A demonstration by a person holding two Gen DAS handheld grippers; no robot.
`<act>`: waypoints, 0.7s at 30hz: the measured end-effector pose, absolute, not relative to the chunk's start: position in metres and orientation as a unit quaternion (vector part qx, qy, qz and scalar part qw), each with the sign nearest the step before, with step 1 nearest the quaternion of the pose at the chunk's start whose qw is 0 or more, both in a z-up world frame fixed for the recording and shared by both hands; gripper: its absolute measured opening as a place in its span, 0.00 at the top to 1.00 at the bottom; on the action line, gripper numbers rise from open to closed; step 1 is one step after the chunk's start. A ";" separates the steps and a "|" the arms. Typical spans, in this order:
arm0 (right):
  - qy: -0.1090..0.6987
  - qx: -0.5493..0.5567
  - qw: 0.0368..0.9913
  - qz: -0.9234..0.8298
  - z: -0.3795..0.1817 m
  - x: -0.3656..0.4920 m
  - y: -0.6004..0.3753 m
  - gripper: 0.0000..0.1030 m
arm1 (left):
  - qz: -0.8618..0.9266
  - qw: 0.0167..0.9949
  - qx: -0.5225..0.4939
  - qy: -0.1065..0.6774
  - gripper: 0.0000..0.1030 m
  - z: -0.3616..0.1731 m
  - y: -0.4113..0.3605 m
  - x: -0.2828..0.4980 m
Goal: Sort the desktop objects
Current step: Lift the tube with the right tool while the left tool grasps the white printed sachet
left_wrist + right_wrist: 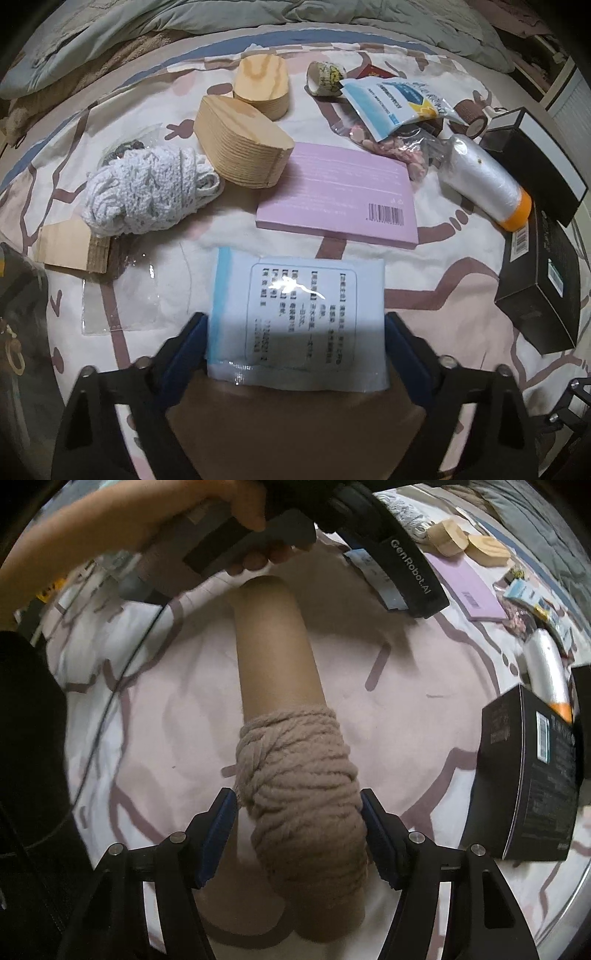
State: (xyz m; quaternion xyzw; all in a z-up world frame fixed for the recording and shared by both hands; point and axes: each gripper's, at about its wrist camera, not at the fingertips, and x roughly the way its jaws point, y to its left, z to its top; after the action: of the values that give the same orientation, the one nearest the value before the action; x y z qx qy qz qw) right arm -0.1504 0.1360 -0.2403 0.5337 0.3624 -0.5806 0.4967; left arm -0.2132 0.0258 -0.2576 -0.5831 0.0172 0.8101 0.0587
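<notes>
Beige yarn spool (295,786) clamped in my right gripper (297,827) above bed; left gripper (295,343) grips white sachet (295,317); mid-sort, I judge next move needs drop spots

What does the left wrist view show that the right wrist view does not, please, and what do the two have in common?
Only the left wrist view shows the left gripper closed on a white sachet, and the clear bag beside it.

Only the right wrist view shows the right gripper astride the yarn wound on a cardboard tube, and the person's hand holding the other gripper.

Both show the pink book, wooden blocks, orange-capped roll and black box.
</notes>
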 end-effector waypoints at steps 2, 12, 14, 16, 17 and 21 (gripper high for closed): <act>0.385 0.517 0.491 -0.586 -0.240 -0.147 0.130 0.34 | 0.810 0.060 -0.583 0.014 0.20 -0.255 0.024 -0.212; 0.383 0.510 0.490 -0.594 -0.231 -0.148 0.116 0.48 | 0.820 0.058 -0.569 -0.002 0.22 -0.234 0.018 -0.199; 0.380 0.511 0.491 -0.595 -0.231 -0.149 0.116 0.48 | 0.825 0.055 -0.562 -0.005 0.22 -0.231 0.010 -0.197; 0.379 0.510 0.488 -0.599 -0.230 -0.148 0.116 0.48 | 0.830 0.052 -0.555 -0.008 0.22 -0.222 0.007 -0.195; 0.378 0.510 0.487 -0.600 -0.230 -0.148 0.116 0.48 | 0.834 0.052 -0.549 -0.010 0.22 -0.216 0.006 -0.192; 0.314 0.533 0.483 -0.620 -0.221 -0.160 0.120 0.49 | 0.849 0.062 -0.525 -0.008 0.22 -0.195 0.005 -0.191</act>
State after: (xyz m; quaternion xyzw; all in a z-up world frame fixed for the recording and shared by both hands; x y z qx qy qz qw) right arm -0.1604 0.1203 -0.2208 0.5332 0.3142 -0.6197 0.4827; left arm -0.1911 0.0050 -0.1947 -0.5255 -0.0084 0.8485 0.0620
